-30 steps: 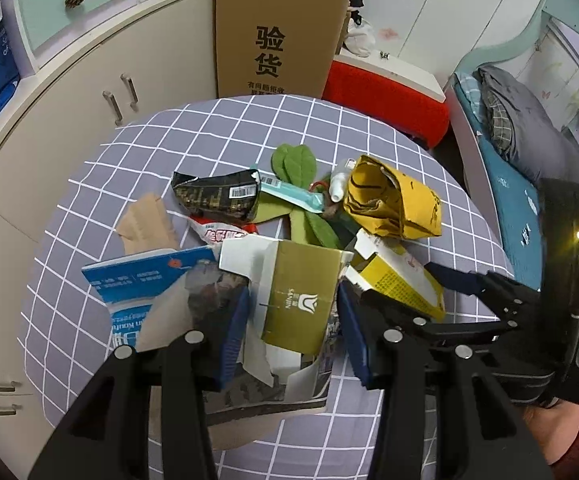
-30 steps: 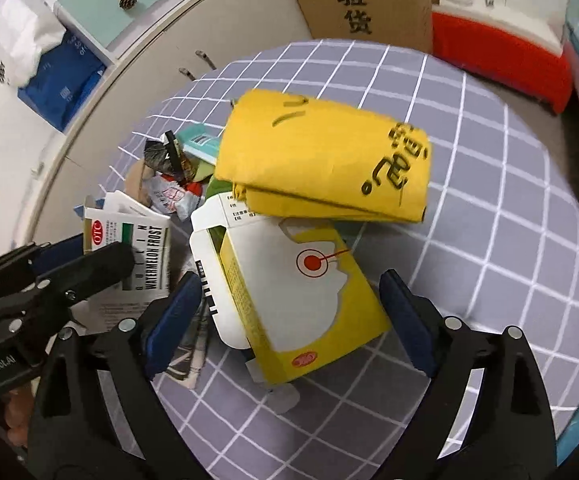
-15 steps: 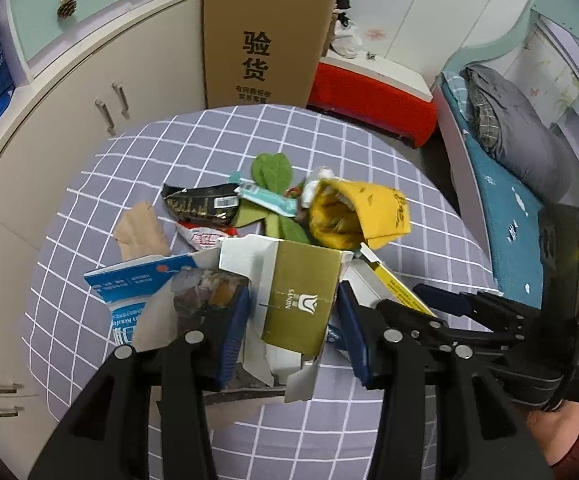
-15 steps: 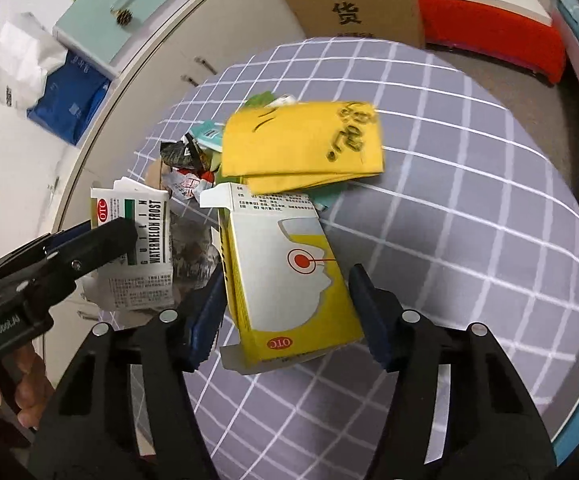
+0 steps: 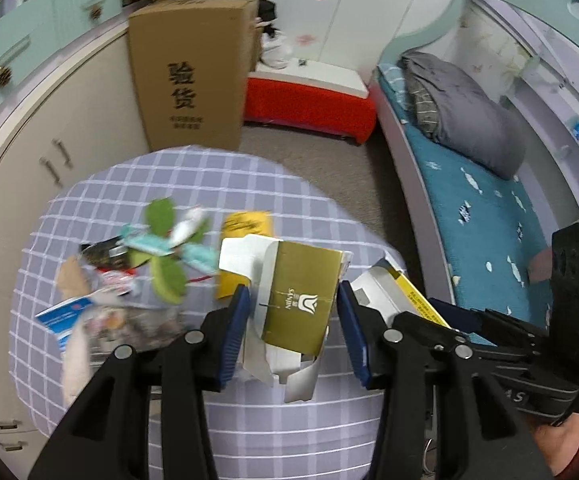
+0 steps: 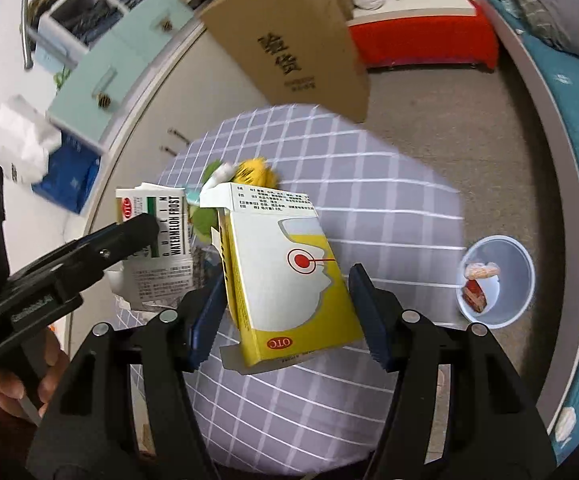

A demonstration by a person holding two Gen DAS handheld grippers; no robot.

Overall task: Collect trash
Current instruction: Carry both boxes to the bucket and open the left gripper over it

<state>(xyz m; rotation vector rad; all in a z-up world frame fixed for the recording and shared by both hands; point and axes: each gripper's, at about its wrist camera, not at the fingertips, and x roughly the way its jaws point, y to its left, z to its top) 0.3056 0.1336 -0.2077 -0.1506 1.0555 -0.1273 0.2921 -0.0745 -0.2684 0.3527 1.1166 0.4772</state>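
Right wrist: claw [image 6: 287, 312] seemingly tilted

A gold and white box [image 5: 297, 312] with torn open flaps is up off the table, squeezed between two blue pads. A yellow and white box [image 6: 285, 280] with a red dot is held up the same way, tilted. On the checked table [image 5: 225, 184] lie green leaves [image 5: 165, 248], a yellow bag [image 5: 245, 224] and wrappers [image 5: 101, 256]. A pale blue bin [image 6: 495, 282] on the floor holds a few scraps.

A home bedroom: bed [image 5: 489, 184], wardrobe doors [image 5: 353, 4], cupboards [image 5: 49, 140].
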